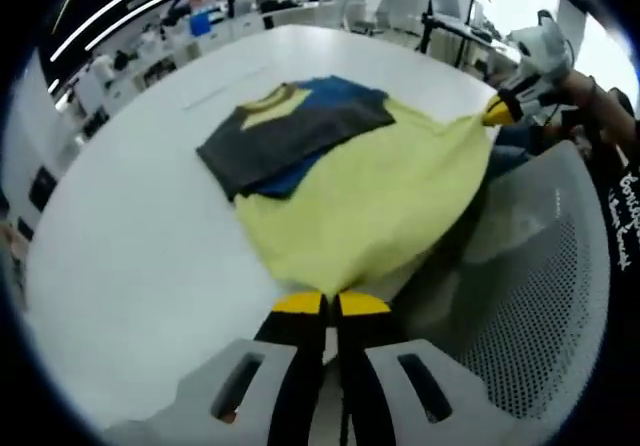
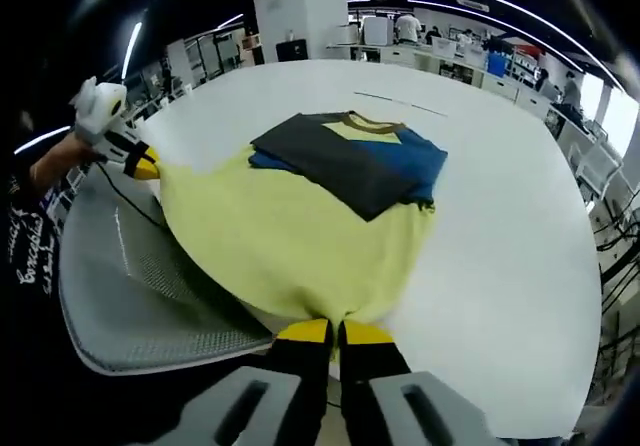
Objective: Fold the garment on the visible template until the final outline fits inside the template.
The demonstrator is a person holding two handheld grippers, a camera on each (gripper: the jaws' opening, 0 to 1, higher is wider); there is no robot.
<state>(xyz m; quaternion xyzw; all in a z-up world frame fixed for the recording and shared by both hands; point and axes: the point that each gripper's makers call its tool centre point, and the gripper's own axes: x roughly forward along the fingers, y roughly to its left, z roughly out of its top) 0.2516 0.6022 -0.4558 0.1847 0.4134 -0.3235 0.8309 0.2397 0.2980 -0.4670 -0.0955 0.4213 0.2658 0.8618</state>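
Note:
A yellow T-shirt [image 1: 370, 191] [image 2: 290, 236] with dark grey and blue sleeves folded across its upper part lies on a white table [image 1: 140, 266] [image 2: 500, 206]. Its hem is lifted off the near edge, stretched between both grippers. In the left gripper view my left gripper [image 1: 331, 304] is shut on one hem corner. My right gripper [image 2: 336, 332] is shut on the other corner in the right gripper view. Each gripper also appears in the other view: the right gripper [image 1: 497, 113] at upper right, the left gripper [image 2: 142, 164] at left, both pinching yellow fabric. No template outline is clear.
A grey mesh chair back [image 1: 540, 276] [image 2: 130, 286] stands against the table's near edge under the lifted hem. A person's sleeve [image 1: 615, 166] [image 2: 30, 236] is beside it. Desks and equipment [image 1: 180, 26] line the room beyond the table.

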